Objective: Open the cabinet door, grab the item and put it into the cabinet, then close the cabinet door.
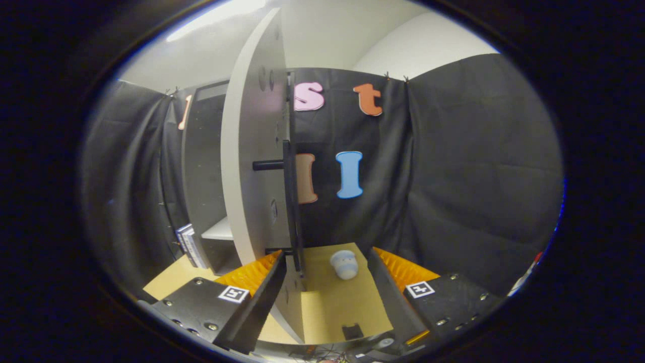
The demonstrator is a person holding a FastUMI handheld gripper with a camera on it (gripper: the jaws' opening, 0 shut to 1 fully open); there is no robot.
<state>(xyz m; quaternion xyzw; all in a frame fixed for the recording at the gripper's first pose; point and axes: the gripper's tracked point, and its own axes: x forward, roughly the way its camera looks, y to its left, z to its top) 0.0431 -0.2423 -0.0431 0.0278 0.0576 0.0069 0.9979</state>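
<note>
Between the spread fingers: cabinet door point(254, 166) swung open, seen almost edge-on, standing upright with its long axis running vertical. Smooth pale grey panel, flat and matte, with a few small round holes up near the top. Dark front face barely visible as a thin strip along the right edge. Short dark cylindrical handle point(268, 165) sticking out sideways at mid height, pointing left.

Gripper point(325, 290) wide open, gripping nothing. Door's lower edge sitting in the gap, closer to the left finger than the right; can't tell whether touching. Ribbed, ridged texture on the inner faces of both fingers.

Just ahead of the fingers, right of the door: the item point(344, 264), a small rounded pale thing lying tipped on the tan tabletop point(332, 307). Wider rim end pointing up and left, towards the door, narrower rounded end pointing down-right. Smooth, slightly glossy surface. Faint marks on the rim, too small to make out.

Left of the door: cabinet point(201, 171), dark boxy body, with a pale flat shelf point(219, 231) inside. A couple of books point(190, 246) leaning upright beside its base on the table.
</note>
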